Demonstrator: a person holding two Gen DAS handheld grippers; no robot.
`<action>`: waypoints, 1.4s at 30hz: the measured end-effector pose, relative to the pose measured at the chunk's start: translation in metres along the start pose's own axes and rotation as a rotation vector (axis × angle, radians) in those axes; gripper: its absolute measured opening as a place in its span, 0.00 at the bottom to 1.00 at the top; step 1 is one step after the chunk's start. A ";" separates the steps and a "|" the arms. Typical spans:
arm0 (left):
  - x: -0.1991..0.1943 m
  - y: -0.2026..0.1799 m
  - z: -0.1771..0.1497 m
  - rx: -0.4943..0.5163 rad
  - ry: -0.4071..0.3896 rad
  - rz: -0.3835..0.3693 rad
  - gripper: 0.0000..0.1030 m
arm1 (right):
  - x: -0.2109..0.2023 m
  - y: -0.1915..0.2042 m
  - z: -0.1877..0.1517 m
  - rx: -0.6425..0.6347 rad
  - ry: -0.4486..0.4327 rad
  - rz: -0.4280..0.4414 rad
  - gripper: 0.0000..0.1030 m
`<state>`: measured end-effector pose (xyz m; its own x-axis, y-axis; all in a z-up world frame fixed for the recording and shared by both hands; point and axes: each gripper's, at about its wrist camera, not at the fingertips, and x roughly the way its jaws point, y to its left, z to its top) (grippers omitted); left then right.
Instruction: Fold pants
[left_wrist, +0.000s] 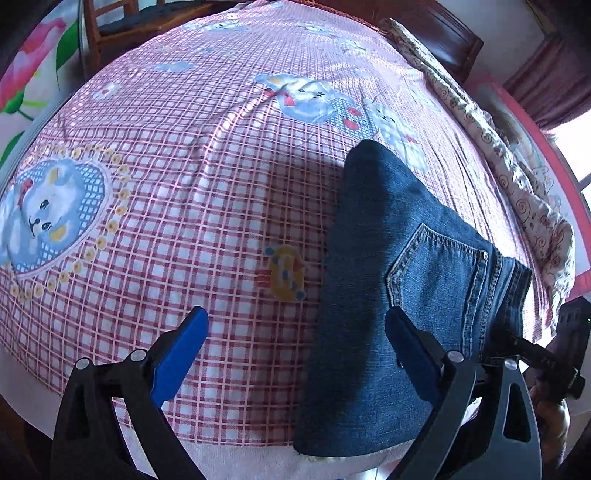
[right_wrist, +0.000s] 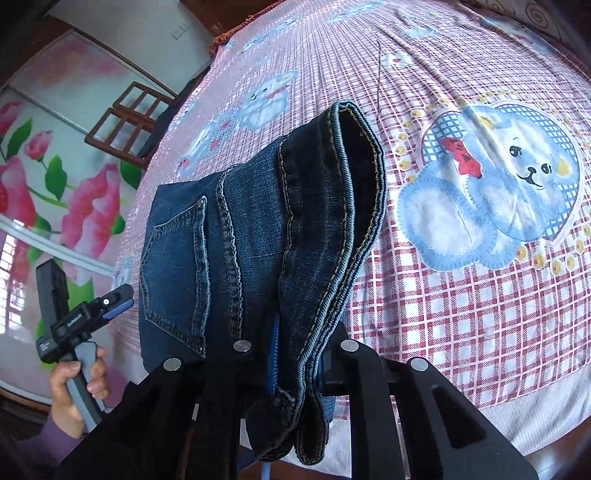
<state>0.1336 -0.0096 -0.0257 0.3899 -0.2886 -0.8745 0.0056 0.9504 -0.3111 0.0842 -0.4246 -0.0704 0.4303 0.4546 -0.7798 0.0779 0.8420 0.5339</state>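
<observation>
Denim pants (right_wrist: 258, 229) waistband clamped in right gripper (right_wrist: 295, 354), left gripper (left_wrist: 295, 350) empty over checked sheet (left_wrist: 184, 221)

The left wrist camera sits just behind the left hand-held gripper (left_wrist: 297, 332), looking steeply down and forward along its two blue fingers (left_wrist: 181, 354) onto the checked bedsheet (left_wrist: 184, 229), close above it. The jeans (left_wrist: 399, 295) lie ahead and to its right. The right wrist camera rides behind the right hand-held gripper (right_wrist: 295, 354), also tilted down, with the jeans' waistband very near its lens and the left hand-held gripper off to its left. Both views share the jeans' back pocket (left_wrist: 436, 266) and the bear-print sheet.
</observation>
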 end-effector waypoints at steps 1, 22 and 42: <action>0.001 0.004 -0.001 0.012 0.003 0.033 0.94 | 0.004 -0.008 -0.002 0.032 0.002 0.011 0.13; -0.017 0.010 -0.014 0.114 -0.066 0.353 0.94 | -0.044 0.048 0.023 0.109 -0.307 0.184 0.30; -0.018 0.018 -0.010 0.052 -0.054 0.265 0.94 | 0.011 0.016 0.027 0.260 -0.229 0.173 0.08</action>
<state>0.1173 0.0116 -0.0193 0.4328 -0.0240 -0.9012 -0.0567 0.9969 -0.0538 0.1147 -0.4140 -0.0618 0.6445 0.4822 -0.5934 0.1997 0.6431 0.7393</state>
